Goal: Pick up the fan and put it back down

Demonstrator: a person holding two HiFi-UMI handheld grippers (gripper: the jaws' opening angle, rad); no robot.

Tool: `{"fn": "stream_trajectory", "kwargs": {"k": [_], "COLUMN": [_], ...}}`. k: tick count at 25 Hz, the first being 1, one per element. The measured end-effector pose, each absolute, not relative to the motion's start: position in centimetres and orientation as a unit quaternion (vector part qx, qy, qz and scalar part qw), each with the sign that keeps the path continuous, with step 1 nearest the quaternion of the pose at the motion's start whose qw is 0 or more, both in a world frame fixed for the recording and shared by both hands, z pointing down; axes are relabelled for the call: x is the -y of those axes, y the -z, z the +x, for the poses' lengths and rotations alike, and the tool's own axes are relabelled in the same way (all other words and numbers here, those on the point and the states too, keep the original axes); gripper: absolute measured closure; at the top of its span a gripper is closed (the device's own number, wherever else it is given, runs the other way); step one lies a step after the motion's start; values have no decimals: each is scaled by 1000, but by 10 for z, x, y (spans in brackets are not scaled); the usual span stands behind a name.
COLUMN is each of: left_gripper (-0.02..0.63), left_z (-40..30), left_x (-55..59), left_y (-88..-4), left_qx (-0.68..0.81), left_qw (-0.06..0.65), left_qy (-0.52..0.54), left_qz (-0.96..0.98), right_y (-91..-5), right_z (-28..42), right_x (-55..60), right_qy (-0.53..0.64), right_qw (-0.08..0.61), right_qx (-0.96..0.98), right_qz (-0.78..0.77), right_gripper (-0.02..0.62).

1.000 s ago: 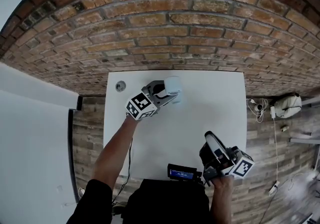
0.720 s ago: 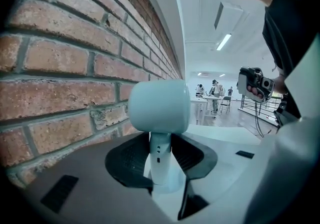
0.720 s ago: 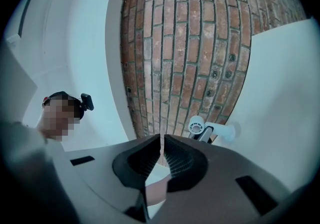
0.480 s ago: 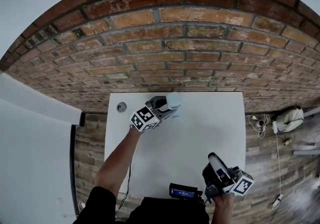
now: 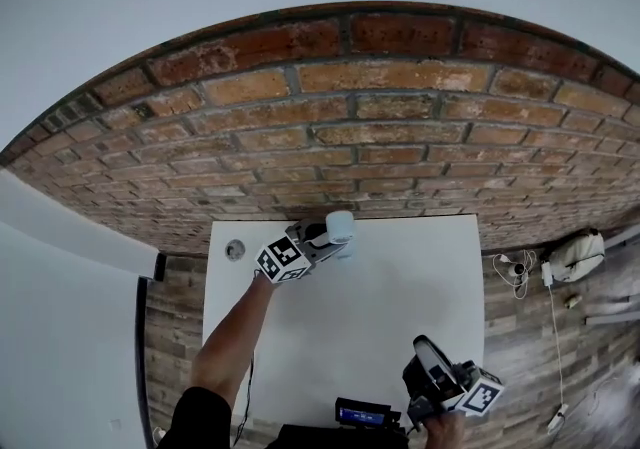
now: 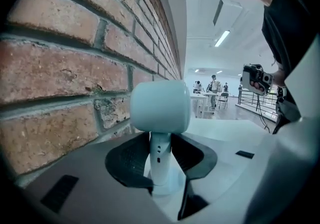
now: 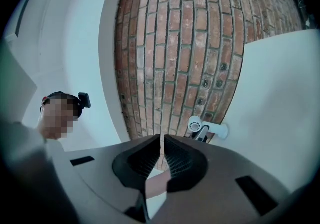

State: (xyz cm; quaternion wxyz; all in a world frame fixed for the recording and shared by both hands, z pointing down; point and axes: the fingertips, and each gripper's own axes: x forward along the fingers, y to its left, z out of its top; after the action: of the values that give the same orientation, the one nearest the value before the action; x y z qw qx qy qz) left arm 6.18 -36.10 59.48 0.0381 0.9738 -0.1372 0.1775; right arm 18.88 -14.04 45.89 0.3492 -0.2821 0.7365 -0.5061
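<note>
The small white fan (image 5: 340,227), round head on a thin stem, stands upright at the far edge of the white table (image 5: 400,287), close to the brick wall. My left gripper (image 5: 324,240) is shut on it. In the left gripper view the dark pads (image 6: 131,160) press both sides of the fan's stem (image 6: 160,155) below the head, just above the base; whether the base touches the table I cannot tell. My right gripper (image 5: 430,377) is near the table's front right, shut with nothing in it. Seen from the right gripper (image 7: 161,150), the fan (image 7: 196,124) is far off.
A brick wall (image 5: 330,137) rises right behind the table's far edge. A small round disc (image 5: 235,250) lies at the far left corner. A black device with a lit screen (image 5: 362,415) sits at the front edge. Cables and a bag (image 5: 575,255) lie on the floor at right.
My left gripper has carried the fan toward the wall and lower, still shut on the stem. The head view has tilted up. The right gripper has shifted slightly.
</note>
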Motion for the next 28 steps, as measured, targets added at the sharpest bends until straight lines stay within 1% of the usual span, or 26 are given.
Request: {"fn": "stream_trajectory", "kwargs": {"k": [8,14,28], "left_gripper": [456,457,459], "left_z": [62,62,62], "left_x": [372,375,377], "left_y": [-613,-615,-616], "left_qx": [119,114,69], "left_qw": [34,32,20], "left_qy": [-180,-161,-173], "left_qz": [976,980,982], "right_y": [-471,-473,-480], "right_z": [194,190,183], "right_x": [140,145,149], "right_qy": [519,524,531], "right_qw": [337,333,321], "right_qx": [-728,-728,-725], "right_qz": [-295,-292,-299], "right_gripper": [569,569,569]}}
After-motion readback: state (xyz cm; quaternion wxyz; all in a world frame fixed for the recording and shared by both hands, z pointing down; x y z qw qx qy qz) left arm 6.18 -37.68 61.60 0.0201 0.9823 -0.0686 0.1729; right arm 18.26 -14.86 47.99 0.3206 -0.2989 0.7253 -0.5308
